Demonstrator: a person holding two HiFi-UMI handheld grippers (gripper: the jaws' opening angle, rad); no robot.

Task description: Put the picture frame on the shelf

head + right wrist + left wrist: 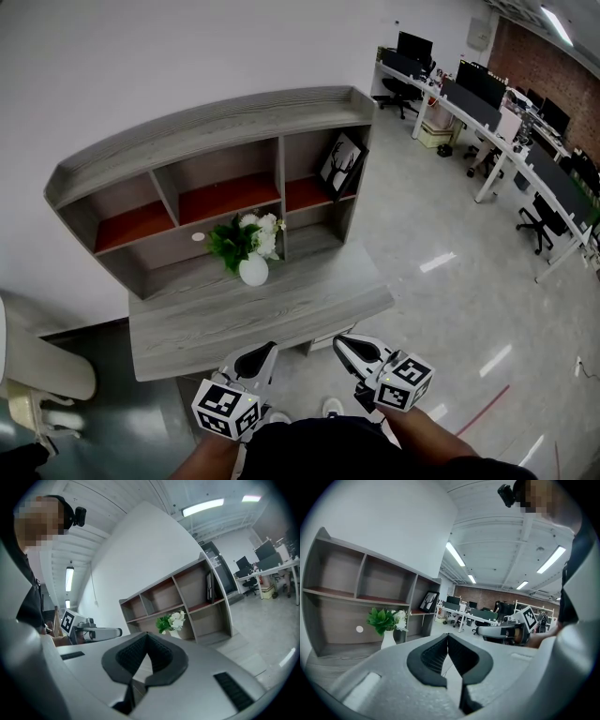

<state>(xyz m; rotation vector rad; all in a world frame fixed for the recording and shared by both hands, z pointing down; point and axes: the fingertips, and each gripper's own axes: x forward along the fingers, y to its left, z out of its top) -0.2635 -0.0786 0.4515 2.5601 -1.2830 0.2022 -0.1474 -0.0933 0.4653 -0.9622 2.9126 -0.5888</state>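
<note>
- Head view: the picture frame (340, 164) stands in the upper right compartment of the shelf (206, 124) and seems to lean back, so the task looks done. The left hand-held gripper (269, 348) and the right hand-held gripper (339, 343) hang close to the person, well short of the desk (281, 314), both clenched and empty. A vase of flowers (251, 253) stands on the desk below the middle compartment.
- Left gripper view: its jaws meet tip to tip with nothing between them. Here the picture frame (429, 601) shows nearly face-on, with a dark deer print. It is probably glazed, so light, stiff and breakable. I would take it by its two side edges, never across the front.
- Right gripper view: its jaws are closed on nothing. Only here is the picture frame (209, 587) seen edge-on, a thin dark sliver that gives a narrow grip. The print does not show. The left hand-held gripper (93, 632) sits alongside.
</note>
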